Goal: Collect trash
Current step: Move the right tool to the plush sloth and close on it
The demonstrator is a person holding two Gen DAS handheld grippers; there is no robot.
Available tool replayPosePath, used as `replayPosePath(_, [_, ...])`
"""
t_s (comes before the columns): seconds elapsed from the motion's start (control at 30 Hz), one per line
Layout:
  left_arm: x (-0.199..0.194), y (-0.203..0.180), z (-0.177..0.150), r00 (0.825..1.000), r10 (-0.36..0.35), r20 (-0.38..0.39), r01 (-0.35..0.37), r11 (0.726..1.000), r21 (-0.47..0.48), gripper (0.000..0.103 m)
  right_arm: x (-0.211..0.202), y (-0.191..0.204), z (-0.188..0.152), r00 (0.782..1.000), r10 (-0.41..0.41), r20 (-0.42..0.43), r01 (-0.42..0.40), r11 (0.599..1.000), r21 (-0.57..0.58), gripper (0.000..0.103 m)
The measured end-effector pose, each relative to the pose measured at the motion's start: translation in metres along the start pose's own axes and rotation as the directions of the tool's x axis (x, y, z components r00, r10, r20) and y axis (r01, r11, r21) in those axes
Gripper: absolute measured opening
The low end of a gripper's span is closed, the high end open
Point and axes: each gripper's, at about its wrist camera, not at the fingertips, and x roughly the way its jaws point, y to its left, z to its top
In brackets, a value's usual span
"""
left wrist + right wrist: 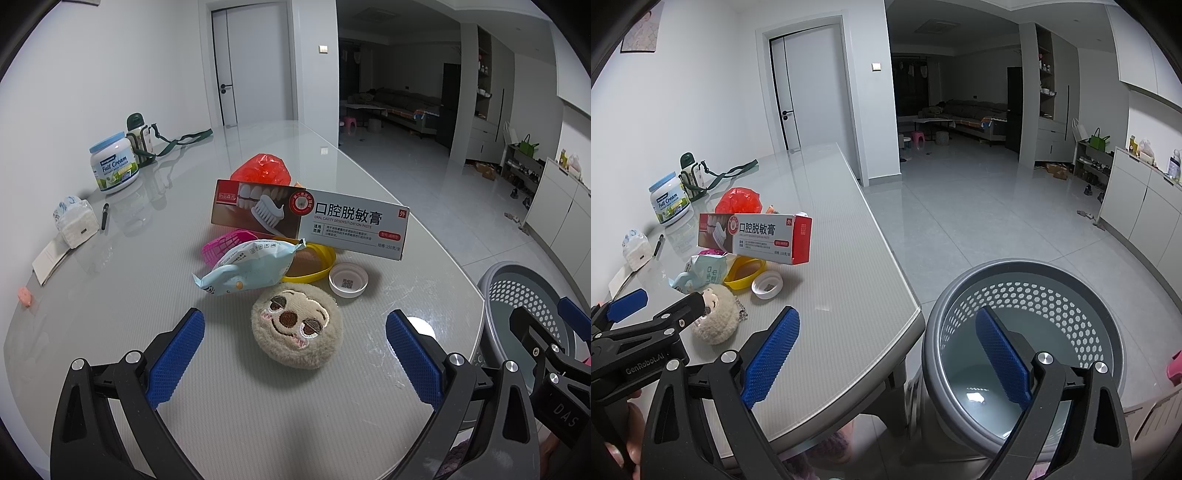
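The trash sits in a loose heap on the near end of the table [110, 295]: a toothpaste box [310, 219] propped on top, a pale blue wrapper [247, 271] in front of it, a white cap [348, 280] to the right, a yellow lid [321, 258] and a pink piece [225, 245] underneath, and a red bag [264, 168] behind. The box looks light and stiff, probably empty; pinching across its narrow faces near the middle should hold without crushing it, though it may topple if nudged. The wrapper is thin, soft and likely slick, so a pinch on its crimped end seems safest. The cap is hard, low and smooth, and may skid on the table. The plush face [297, 325] nearest the left gripper [295, 350] is soft and probably not trash. That gripper hovers just short of the plush, jaws wide apart and empty. The right gripper [886, 354] is also spread wide and holds nothing, poised above the grey bin [1023, 354], which stands on the floor just right of the table's rounded corner. The tabletop is pale grey, finely textured and glossy farther back. Beyond lie a white door, a tiled floor and a dim living area.
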Motion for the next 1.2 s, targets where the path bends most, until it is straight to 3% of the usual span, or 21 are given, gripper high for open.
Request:
replayPosePath(0.3, [0.004, 0.007, -0.003, 1.000, 0.005, -0.012, -0.005, 1.000, -0.015, 0.097, 0.006, 0.003, -0.002, 0.999, 0.031, -0.014, -0.031, 1.000, -0.003, 0.092])
replayPosePath(0.63, [0.013, 0.056, -0.019, 0.996, 0.076, -0.052, -0.079, 0.995, -0.061, 0.097, 0.028, 0.027, -0.011, 0.991, 0.108, -0.074, -0.112, 0.993, -0.041, 0.092])
replayPosePath(1.2, [0.028, 0.139, -0.018, 0.988, 0.134, -0.076, -0.145, 0.973, -0.180, 0.097, 0.067, 0.124, -0.006, 0.946, 0.275, -0.173, -0.302, 0.939, -0.162, 0.092])
